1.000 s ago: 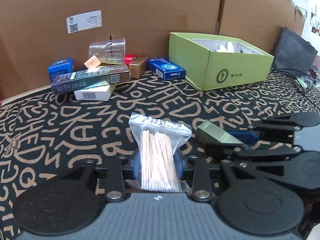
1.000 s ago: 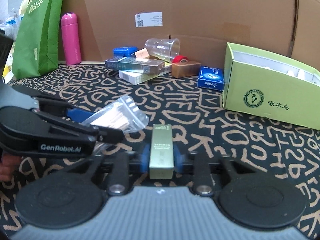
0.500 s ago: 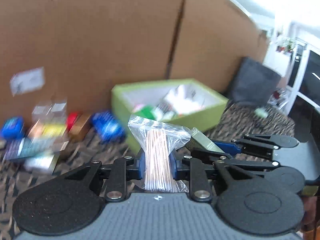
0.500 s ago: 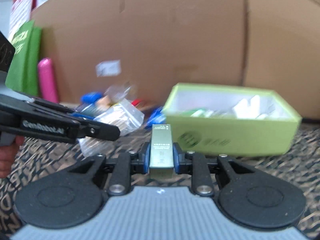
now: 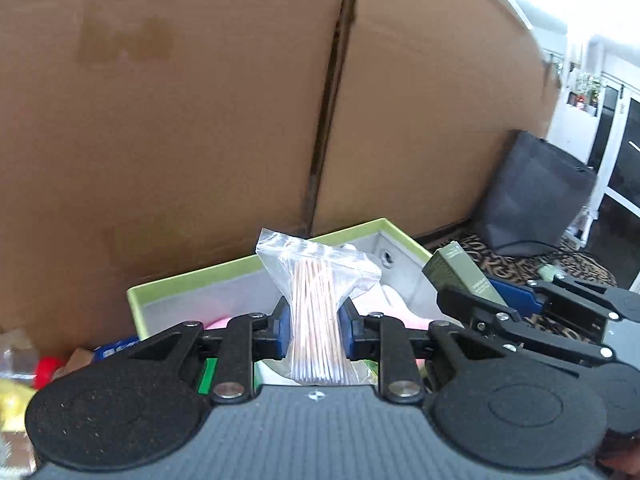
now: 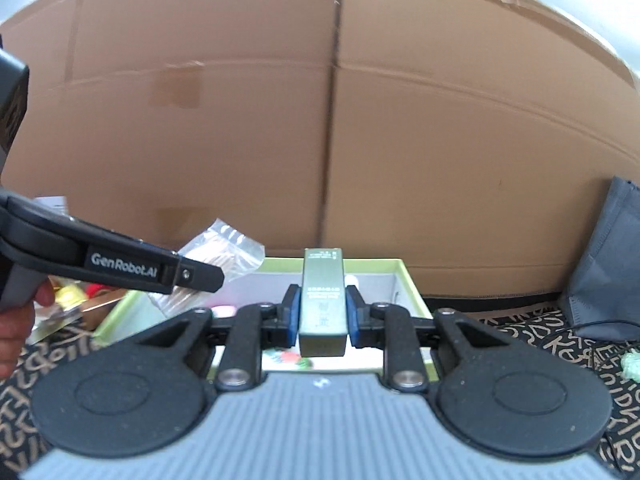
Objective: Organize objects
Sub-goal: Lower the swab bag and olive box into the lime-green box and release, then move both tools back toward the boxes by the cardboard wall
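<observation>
My left gripper (image 5: 314, 326) is shut on a clear bag of cotton swabs (image 5: 318, 300) and holds it over the open light-green box (image 5: 192, 286). My right gripper (image 6: 322, 314) is shut on a small olive-green carton (image 6: 322, 294), also over the green box (image 6: 412, 284). The box holds white, pink and green items. The carton also shows in the left wrist view (image 5: 460, 272) at the right, and the swab bag in the right wrist view (image 6: 224, 248) at the left.
A tall cardboard wall (image 5: 200, 120) stands right behind the box. A dark grey bag (image 5: 532, 204) leans at the right. A red roll (image 5: 46, 368) and small boxes lie left of the green box on the patterned cloth (image 6: 560, 344).
Both grippers have lifted off the cloth and moved forward to the green box, each still holding its item. The box now fills the space under the fingers.
</observation>
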A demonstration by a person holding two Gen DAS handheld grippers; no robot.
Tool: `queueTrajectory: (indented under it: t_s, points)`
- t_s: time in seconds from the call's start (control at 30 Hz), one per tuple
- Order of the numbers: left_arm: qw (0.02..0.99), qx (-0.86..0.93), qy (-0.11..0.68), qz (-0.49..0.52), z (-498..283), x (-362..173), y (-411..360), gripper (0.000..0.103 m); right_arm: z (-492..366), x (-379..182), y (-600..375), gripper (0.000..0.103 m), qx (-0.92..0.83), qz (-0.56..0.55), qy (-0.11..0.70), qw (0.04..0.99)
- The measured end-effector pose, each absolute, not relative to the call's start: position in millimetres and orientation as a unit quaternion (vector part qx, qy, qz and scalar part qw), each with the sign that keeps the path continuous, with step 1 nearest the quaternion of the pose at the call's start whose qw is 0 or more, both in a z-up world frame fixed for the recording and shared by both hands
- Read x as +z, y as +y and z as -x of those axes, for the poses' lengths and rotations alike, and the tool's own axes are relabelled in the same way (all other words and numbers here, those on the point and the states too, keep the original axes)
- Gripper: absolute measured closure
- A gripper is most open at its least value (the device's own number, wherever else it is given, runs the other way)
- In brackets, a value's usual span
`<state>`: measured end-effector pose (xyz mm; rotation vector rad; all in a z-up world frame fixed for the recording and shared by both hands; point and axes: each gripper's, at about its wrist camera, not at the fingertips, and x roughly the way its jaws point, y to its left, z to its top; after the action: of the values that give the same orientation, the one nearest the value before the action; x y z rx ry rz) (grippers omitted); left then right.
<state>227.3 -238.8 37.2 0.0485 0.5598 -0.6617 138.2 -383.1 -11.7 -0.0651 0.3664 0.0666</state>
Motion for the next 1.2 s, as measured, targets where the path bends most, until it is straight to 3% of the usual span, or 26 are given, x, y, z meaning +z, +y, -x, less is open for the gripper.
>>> queueTrajectory:
  t_s: [0.37,0.4,0.43,0.5,0.73,1.2]
  points:
    - [0.907,-0.308,0.286,-0.022,-276,12,-264,0.078,-206,-48,-404,0.080,0.018,0.010,0.214,0.977]
    - [0.907,-0.308,0.286,-0.016,-277,10,-264,0.071,-211,-51,-404,0.079,0.018,0.014,0.215,0.976]
    - [0.905,-0.312,0.288,-0.008,-279,7,-264,0.045,-214,-54,-404,0.074,0.019,0.018,0.216,0.976]
    - [0.906,-0.303,0.296,0.009,-278,6,-261,0.009,-217,-60,-402,0.024,0.024,0.029,0.225,0.974]
    - [0.917,-0.304,0.258,0.009,-256,14,-251,0.008,-186,-66,-400,0.000,0.000,0.067,0.186,0.980]
    - [0.921,-0.317,0.223,0.040,-176,32,-179,0.008,-103,-32,-374,0.000,0.055,0.044,0.142,0.987]
